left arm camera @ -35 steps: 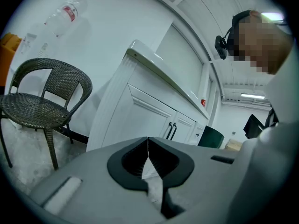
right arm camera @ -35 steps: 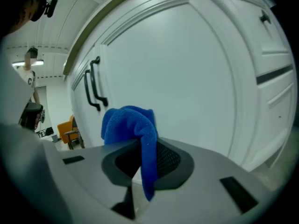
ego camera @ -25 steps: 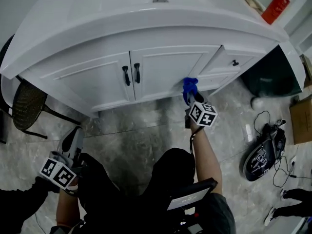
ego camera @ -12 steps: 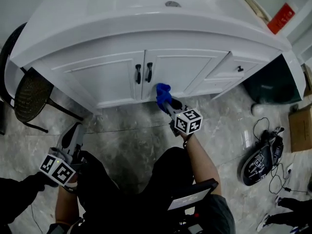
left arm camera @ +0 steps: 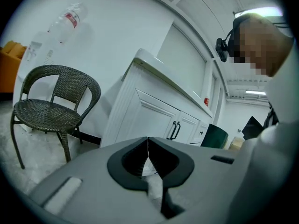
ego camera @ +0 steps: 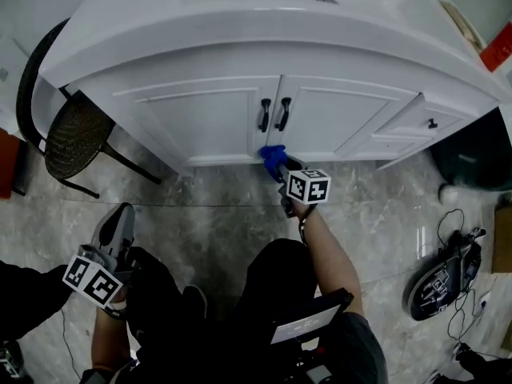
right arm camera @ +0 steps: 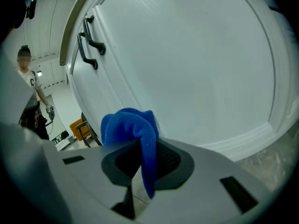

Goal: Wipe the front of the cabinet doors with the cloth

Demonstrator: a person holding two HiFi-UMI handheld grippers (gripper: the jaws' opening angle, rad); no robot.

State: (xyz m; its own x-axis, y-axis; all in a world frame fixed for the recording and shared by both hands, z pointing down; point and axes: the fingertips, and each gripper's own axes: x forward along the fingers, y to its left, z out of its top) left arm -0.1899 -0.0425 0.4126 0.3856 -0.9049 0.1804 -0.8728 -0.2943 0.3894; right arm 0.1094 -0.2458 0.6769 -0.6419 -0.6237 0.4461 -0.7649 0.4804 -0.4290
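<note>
1. R tongs [ego camera: 282, 166] clamped on blue cloth [ego camera: 273, 157]. Cloth is bunched above the tips, w/ one tail hanging down between them.
2. Cloth sits low on cabinet [ego camera: 200, 118] front, by the seam of the 2 doors [ego camera: 344, 118], just under the handles [ego camera: 274, 114].
3. Both doors shut, so the inside can't be seen.
4. L tongs [ego camera: 120, 218] closed together, nothing in them, low over floor [ego camera: 224, 206], well apart from cabinet.
5. Wicker chair [ego camera: 72, 134] stands left of cabinet.
</note>
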